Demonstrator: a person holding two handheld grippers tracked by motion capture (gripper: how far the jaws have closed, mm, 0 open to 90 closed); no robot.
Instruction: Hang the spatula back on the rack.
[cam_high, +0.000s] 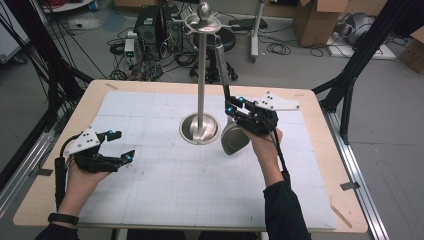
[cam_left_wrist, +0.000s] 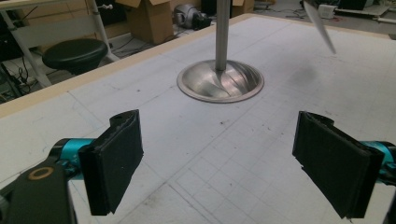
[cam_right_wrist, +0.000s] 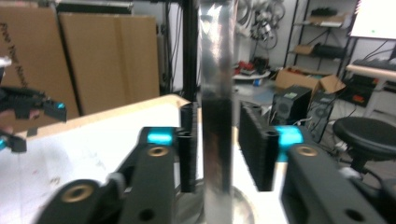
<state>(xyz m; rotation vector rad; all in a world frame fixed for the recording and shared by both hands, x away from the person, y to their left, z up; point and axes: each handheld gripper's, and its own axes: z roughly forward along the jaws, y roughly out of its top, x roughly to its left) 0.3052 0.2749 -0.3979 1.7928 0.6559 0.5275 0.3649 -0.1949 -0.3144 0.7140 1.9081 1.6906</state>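
A tall steel stand rises from a round base (cam_high: 200, 131) at the middle of the white mat, its pole (cam_left_wrist: 222, 32) ending in a hooked top (cam_high: 204, 21). My right gripper (cam_high: 231, 107) is just right of the pole, shut on the long handle (cam_right_wrist: 215, 116) of a metal ladle. The ladle's bowl (cam_high: 235, 140) hangs below the gripper, and its handle slants up toward the hooks. My left gripper (cam_high: 125, 145) hovers low over the mat's left side, open and holding nothing, with pads (cam_left_wrist: 116, 158) wide apart facing the stand's base (cam_left_wrist: 219, 81).
The wooden table (cam_high: 325, 150) carries a white gridded mat (cam_high: 175, 185). Behind the table are a black stool (cam_high: 220, 37), computer towers (cam_high: 150, 25), cables and cardboard boxes (cam_high: 315, 20). Black frame legs (cam_high: 350, 75) flank both sides.
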